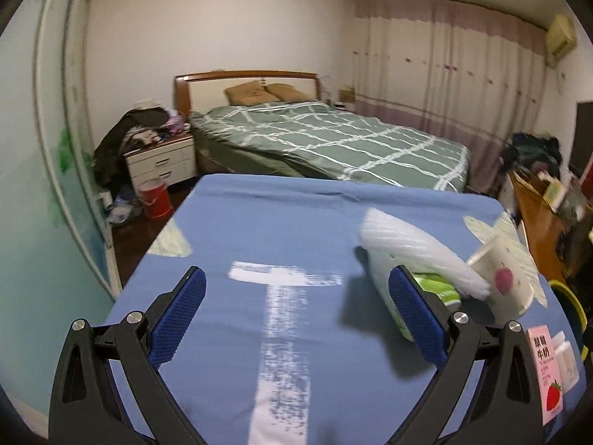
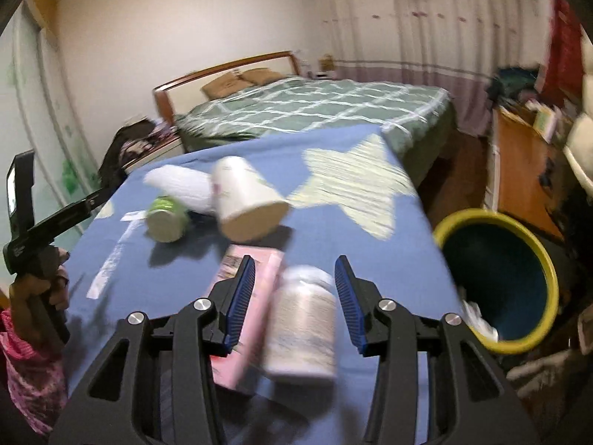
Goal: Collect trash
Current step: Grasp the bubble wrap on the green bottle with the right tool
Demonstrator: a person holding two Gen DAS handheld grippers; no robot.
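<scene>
Looks like the pickup step: right claw [image 2: 294, 293] is spread around the white bottle [image 2: 302, 328] lying on the blue desk [image 2: 370, 259], not pinching yet. Left claw [image 1: 296, 315] is spread and empty. Next, squeeze the bottle and carry it to the bin [image 2: 519, 341] just right.

Green checked bed [image 1: 333, 137] beside cluttered white nightstand [image 1: 161, 159].
</scene>
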